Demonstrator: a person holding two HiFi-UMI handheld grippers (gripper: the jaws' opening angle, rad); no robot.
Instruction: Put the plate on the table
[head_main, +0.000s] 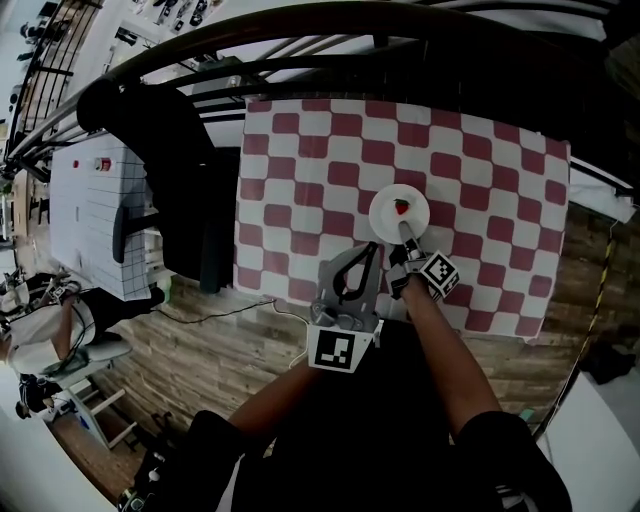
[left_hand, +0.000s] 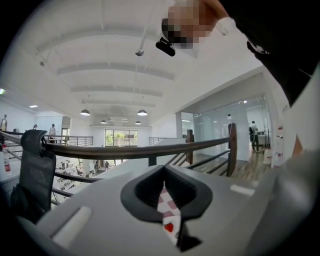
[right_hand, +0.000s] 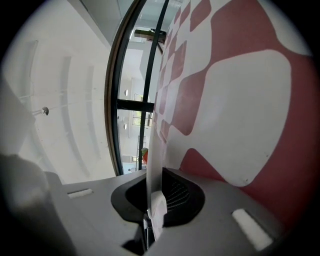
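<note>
Starting with the head view: the plate (head_main: 399, 213), with a red item (head_main: 401, 207) on it, is seen over the checkered tablecloth (head_main: 480, 170). Its near rim is pinched by the right gripper (head_main: 408, 236), and the left gripper (head_main: 374, 249) is held just beside.

Left gripper view: the jaws are pressed nearly together and nothing is held.

Right gripper view: the plate is clamped edge-on.

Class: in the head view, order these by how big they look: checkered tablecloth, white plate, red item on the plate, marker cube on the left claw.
1. checkered tablecloth
2. white plate and marker cube on the left claw: look alike; cube sits nearer the camera, so unranked
3. red item
</note>
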